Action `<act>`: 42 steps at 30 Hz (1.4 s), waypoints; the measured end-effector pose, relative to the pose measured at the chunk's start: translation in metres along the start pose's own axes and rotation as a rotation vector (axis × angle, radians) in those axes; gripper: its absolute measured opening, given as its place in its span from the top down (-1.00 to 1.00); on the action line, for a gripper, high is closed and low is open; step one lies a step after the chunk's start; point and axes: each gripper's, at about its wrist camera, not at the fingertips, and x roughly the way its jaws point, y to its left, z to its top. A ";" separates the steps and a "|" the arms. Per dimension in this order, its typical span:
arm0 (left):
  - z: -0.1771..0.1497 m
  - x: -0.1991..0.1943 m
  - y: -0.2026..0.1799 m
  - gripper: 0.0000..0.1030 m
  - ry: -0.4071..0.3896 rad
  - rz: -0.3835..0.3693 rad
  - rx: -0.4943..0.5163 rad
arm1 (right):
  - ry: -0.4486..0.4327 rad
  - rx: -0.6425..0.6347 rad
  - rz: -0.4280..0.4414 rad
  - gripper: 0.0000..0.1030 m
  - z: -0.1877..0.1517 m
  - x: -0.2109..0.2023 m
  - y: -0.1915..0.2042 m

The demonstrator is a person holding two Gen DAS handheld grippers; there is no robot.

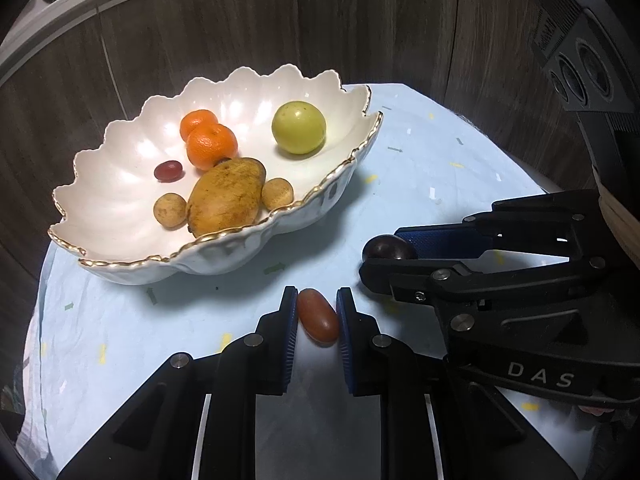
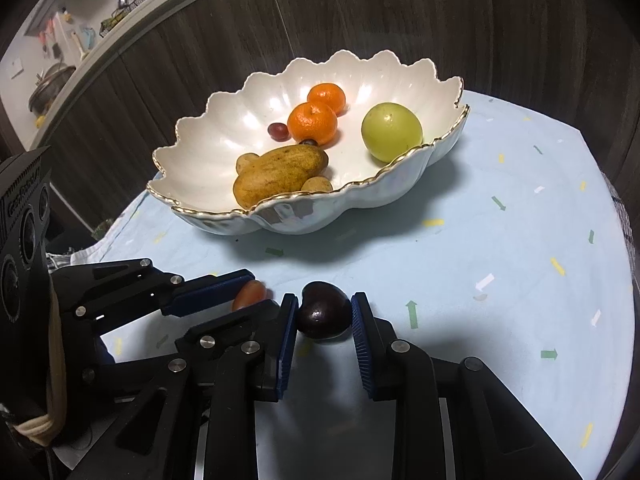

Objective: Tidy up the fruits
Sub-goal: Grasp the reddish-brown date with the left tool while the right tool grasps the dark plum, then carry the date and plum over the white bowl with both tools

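A small red oblong fruit (image 1: 318, 318) lies on the light blue cloth, and my left gripper (image 1: 317, 295) is shut on it, both blue pads pressing its sides. Just to its right, my right gripper (image 2: 324, 298) is shut on a dark purple round fruit (image 2: 323, 316), which also rests on the cloth. In the left wrist view that dark fruit (image 1: 387, 247) shows between the right gripper's fingers (image 1: 440, 240). The red fruit (image 2: 250, 295) shows at the left gripper's tips in the right wrist view. A white scalloped bowl (image 1: 120, 120) (image 2: 192, 120) stands beyond both grippers.
The bowl holds two mandarins (image 1: 210, 144), a yellow-green round fruit (image 1: 299, 127), a brown oblong fruit (image 1: 226, 196), two small tan round fruits (image 1: 170, 210) and a red grape (image 1: 168, 171). Dark wood panelling (image 1: 400, 20) rises behind the table. The cloth's (image 2: 520, 240) edge curves off at right.
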 end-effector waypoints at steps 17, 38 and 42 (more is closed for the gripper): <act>-0.001 -0.027 0.006 0.61 -0.036 0.002 -0.003 | -0.059 0.007 -0.016 0.45 -0.004 -0.025 0.014; 0.003 -0.063 0.030 0.61 -0.094 0.002 -0.036 | -0.127 -0.016 -0.040 0.45 0.011 -0.053 0.049; 0.006 -0.071 0.038 0.61 -0.111 0.008 -0.047 | -0.145 -0.016 -0.036 0.45 0.018 -0.059 0.058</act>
